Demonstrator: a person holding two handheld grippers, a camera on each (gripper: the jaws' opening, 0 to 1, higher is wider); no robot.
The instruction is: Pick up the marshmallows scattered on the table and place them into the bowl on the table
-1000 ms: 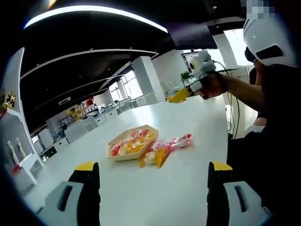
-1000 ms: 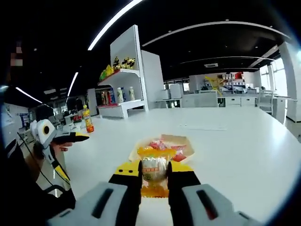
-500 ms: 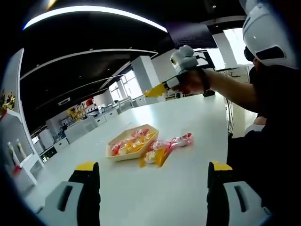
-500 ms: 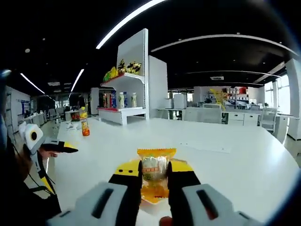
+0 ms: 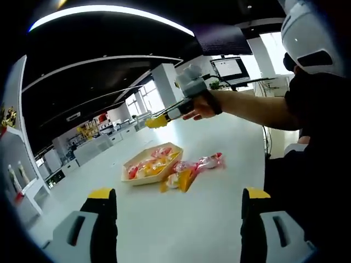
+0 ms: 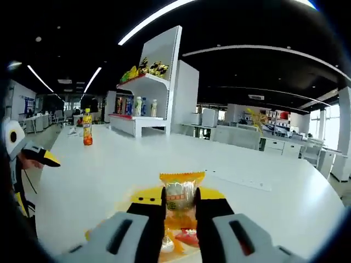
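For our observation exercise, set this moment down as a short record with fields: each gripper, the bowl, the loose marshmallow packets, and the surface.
right gripper: shut on a yellow-wrapped marshmallow packet, held above the bowl
left gripper: open, holding nothing, low over the table
bowl: shallow, tan, angular, already holding several red and yellow packets
loose packets: a small cluster lying on the table right beside the bowl
table: white, long
background: an orange drink bottle standing far along the table

Bright ceiling light strips (image 5: 109, 11) and far windows (image 5: 151, 98) light the room evenly; the white table (image 6: 109, 175) glares softly. Fisheye bending curves the edges; distant shelves look soft.
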